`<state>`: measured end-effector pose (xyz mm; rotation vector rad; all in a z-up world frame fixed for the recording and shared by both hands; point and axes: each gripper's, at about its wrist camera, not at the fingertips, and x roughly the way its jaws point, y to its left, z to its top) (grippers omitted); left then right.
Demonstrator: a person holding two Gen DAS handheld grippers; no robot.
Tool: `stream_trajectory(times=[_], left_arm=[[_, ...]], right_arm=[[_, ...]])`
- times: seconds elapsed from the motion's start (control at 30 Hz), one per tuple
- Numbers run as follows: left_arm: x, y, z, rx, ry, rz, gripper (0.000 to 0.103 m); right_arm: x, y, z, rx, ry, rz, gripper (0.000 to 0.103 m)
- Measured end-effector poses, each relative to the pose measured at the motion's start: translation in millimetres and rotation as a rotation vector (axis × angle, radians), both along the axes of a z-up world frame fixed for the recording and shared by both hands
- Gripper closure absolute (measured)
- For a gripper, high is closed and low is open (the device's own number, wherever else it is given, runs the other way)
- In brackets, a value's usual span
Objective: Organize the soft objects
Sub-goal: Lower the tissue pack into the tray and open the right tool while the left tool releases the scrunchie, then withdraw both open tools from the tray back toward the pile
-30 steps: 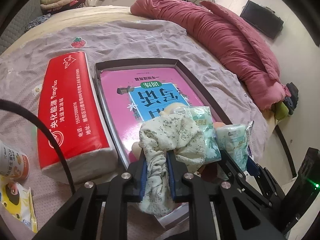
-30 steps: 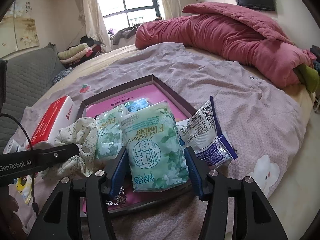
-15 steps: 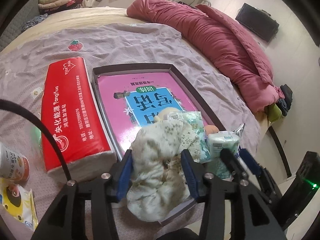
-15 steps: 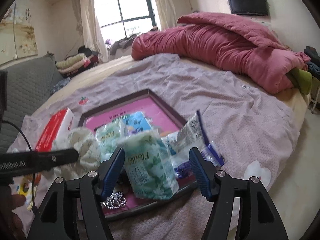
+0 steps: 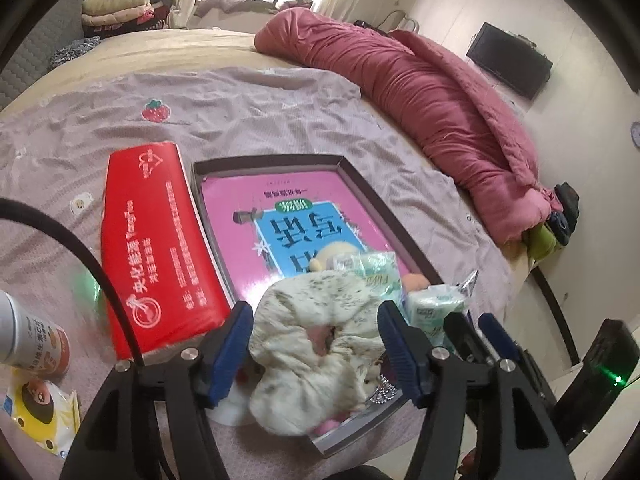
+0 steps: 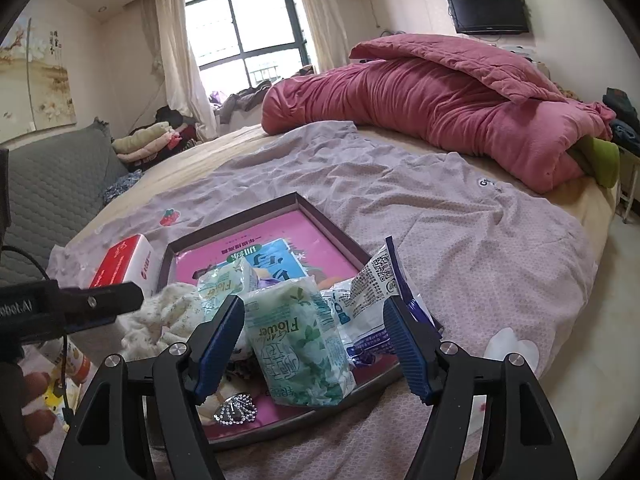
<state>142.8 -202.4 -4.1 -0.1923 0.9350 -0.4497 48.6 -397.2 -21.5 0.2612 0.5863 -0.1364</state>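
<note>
both claws are opening: left claw (image 5: pixel 316 350) around the cream floral fabric scrunchie (image 5: pixel 316 340), right claw (image 6: pixel 314 346) around one of two green tissue packs (image 6: pixel 298 350); a red tissue brick (image 5: pixel 154 248) flanks the dark shallow tray's (image 5: pixel 384 204) left edge.

In the left view the scrunchie (image 5: pixel 316 344) hides the tray's (image 5: pixel 384 200) near corner and most of a doll (image 5: pixel 326 258), while a can (image 5: pixel 28 340) at nine o'clock is cut by the edge.
</note>
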Motion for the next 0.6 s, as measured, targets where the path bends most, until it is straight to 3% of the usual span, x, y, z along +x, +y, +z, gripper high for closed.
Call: stream_trajectory(times=[0.2,0.6], left_arm=[[-4.5,3.8,15.0,-0.034,-0.037,-0.008,0.038],[-38.4,26.7,40.4,-0.012,-0.078,0.032,0.033]], right_arm=[[-2.4,1.0,3.6,-0.004,-0.021,-0.006,0.029],[-16.1,23.3,39.3,-0.040,-0.098,0.043,0.028]])
